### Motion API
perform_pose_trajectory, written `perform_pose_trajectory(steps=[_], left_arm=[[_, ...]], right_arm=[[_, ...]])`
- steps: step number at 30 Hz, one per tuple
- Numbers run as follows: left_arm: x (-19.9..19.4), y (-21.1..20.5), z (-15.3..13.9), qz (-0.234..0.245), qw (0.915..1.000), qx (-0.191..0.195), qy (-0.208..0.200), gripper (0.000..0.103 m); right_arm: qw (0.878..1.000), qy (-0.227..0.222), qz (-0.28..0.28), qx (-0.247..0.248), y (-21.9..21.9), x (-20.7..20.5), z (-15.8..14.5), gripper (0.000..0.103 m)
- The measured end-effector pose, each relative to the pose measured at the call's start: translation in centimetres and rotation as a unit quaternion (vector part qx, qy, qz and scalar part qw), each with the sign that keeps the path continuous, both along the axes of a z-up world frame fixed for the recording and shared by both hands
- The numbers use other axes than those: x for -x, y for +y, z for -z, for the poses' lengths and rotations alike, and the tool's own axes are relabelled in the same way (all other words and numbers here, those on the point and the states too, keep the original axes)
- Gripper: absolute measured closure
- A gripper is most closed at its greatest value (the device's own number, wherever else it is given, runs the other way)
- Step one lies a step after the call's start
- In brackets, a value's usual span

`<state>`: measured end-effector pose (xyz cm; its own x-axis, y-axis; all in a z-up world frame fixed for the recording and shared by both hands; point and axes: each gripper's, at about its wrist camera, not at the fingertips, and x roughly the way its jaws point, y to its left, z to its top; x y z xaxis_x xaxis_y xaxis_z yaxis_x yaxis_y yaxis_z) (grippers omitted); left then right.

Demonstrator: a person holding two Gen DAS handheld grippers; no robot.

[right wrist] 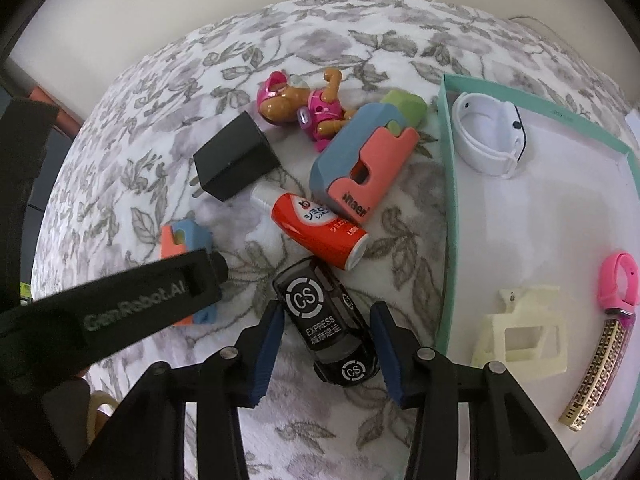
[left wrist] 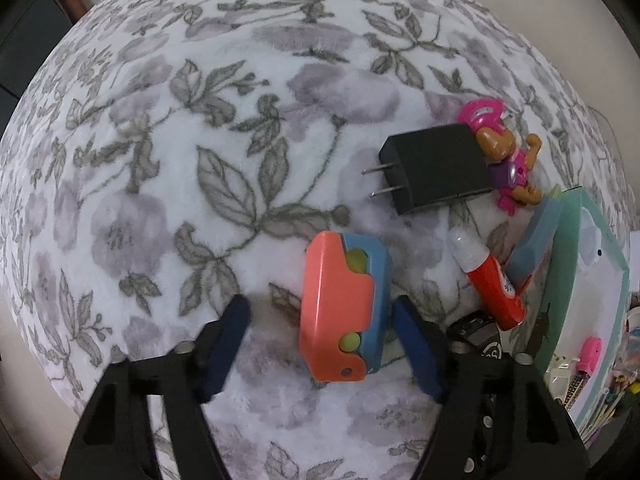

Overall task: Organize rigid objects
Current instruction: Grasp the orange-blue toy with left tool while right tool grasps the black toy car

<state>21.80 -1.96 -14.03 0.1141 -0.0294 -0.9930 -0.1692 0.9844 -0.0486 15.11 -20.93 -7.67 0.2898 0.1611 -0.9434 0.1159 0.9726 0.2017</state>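
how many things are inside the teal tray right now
4: white band at the far end of the tray, cream clip, pink band, gold clip nearer. Tray's edge is cropped.

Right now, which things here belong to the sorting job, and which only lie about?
Job:
- small coral-and-blue plastic block, between the left gripper fingers
- black toy car marked CS, between the right gripper fingers
- black wall charger
- red squeeze tube
- mint-rimmed tray

Lying about:
- floral blanket
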Motion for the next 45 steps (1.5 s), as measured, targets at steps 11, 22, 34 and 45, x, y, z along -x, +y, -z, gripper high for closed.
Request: perform_pose_trajectory(steps=[11,22,34,45], left_arm=[[-0.1,-1.2,0.1,0.009,0.9997,-0.022,-0.006,0.035],[0.3,-1.5,-0.4,0.01,0.9996,-0.024,-0.007,0.035],[0.5,-1.2,-1.0,0.004,0.9997,-0.02,-0.013,0.059],[0.7,2.0,-2.2,-0.011,0.9998,-0.008,-0.016,0.059]], right_arm=[[0.997,-0.007,-0.039,0.07,2.3,0.1,0.3,0.055],[0.992,-0.023,-0.061,0.104,3.3,0.4,0.4,0.056],[0.997,-0.02,-0.042,0.063,2.3,0.5,0.4,0.06],[0.999,-0.013,-0.02,0.031,1.2,0.5,0.0,0.06]])
